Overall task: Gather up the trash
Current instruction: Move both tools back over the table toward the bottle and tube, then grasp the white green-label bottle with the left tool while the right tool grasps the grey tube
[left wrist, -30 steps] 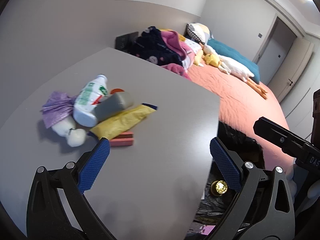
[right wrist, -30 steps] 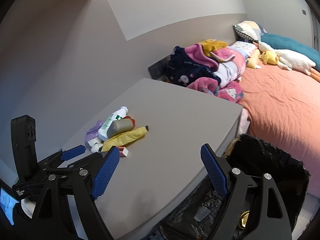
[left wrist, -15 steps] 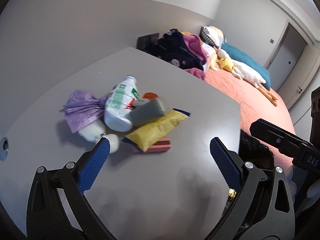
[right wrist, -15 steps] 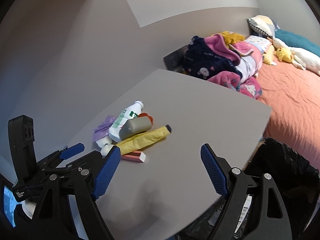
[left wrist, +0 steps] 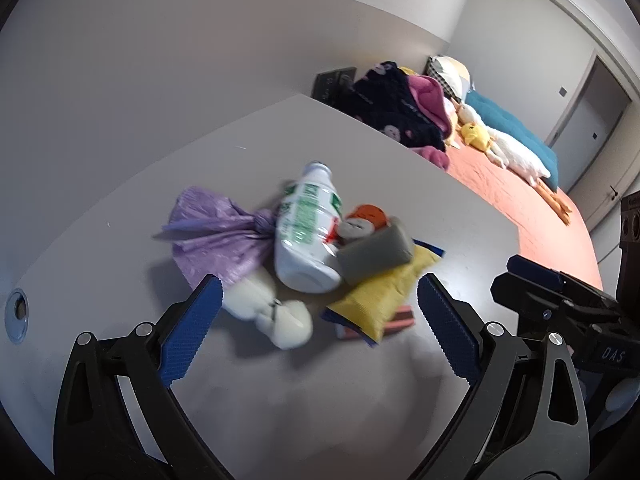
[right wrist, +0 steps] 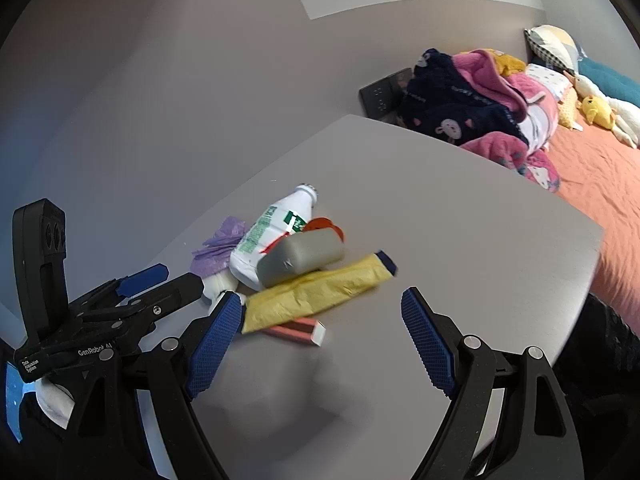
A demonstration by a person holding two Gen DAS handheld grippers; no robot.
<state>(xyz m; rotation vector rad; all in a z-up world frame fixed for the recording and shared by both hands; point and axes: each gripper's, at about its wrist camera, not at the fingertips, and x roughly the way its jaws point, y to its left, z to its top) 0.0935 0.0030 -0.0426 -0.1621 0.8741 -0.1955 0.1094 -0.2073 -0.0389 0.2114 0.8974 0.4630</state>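
Observation:
A heap of trash lies on the grey table: a white bottle with a green label, a crumpled purple bag, a grey block, a yellow packet, a pink box, white tissue and an orange piece. My left gripper stands open just short of the heap, nothing between its fingers. My right gripper is open too, above the pink box without touching it.
A black-lined trash bin stands past the table's right edge. Beyond it is a bed with an orange sheet, piled clothes and plush toys. A small round hole is set in the table at the left.
Both grippers have moved in over the table toward the heap, which looks larger and nearer now. The bin has slid out to the right edge. Neither gripper's opening has changed.

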